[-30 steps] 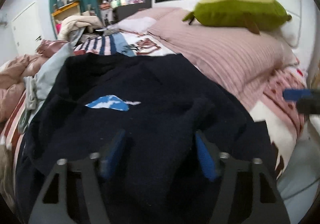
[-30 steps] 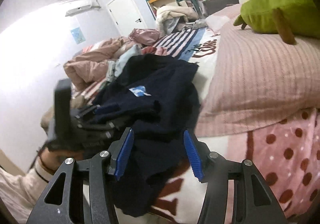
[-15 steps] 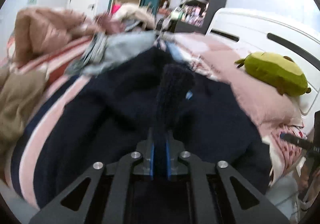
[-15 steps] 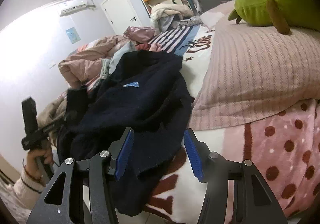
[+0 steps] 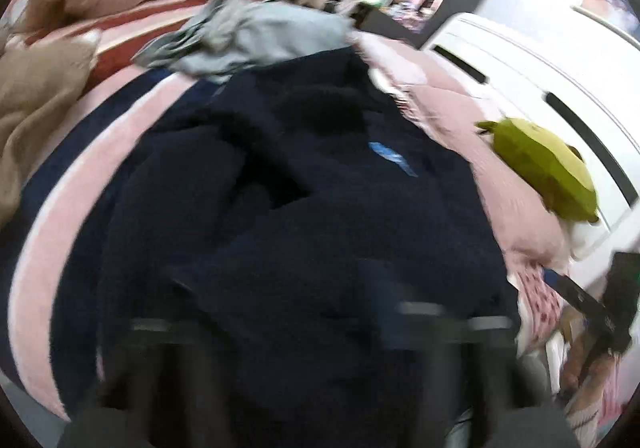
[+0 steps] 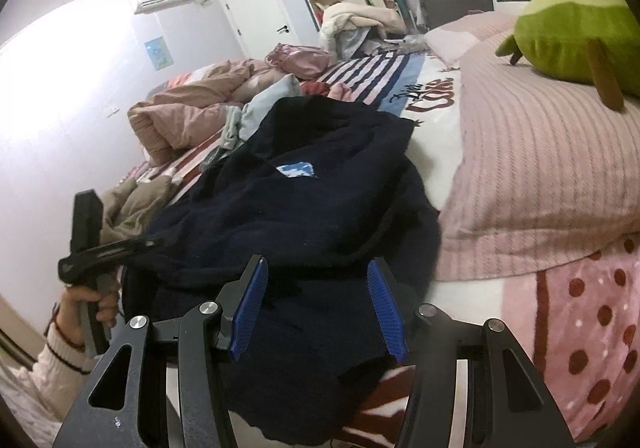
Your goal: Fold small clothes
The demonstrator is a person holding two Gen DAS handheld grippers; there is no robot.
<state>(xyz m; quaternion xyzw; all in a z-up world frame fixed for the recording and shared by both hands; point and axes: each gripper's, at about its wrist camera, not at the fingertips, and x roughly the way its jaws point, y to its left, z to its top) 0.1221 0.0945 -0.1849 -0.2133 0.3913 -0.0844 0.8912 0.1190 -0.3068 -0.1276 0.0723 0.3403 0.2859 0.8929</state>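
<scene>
Seemingly left gripper (image 6: 150, 242) clenching navy garment (image 6: 304, 216) (blurred), right gripper (image 6: 320, 306) released.

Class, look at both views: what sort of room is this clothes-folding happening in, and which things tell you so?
Most likely a bedroom. A bed with a pink ribbed pillow, a rumpled pink duvet and a green plush toy fills the view, and the navy garment lies on the bedspread.

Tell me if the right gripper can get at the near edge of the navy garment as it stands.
Probably yes: the right gripper is open just above the navy garment, with nothing between.
</scene>
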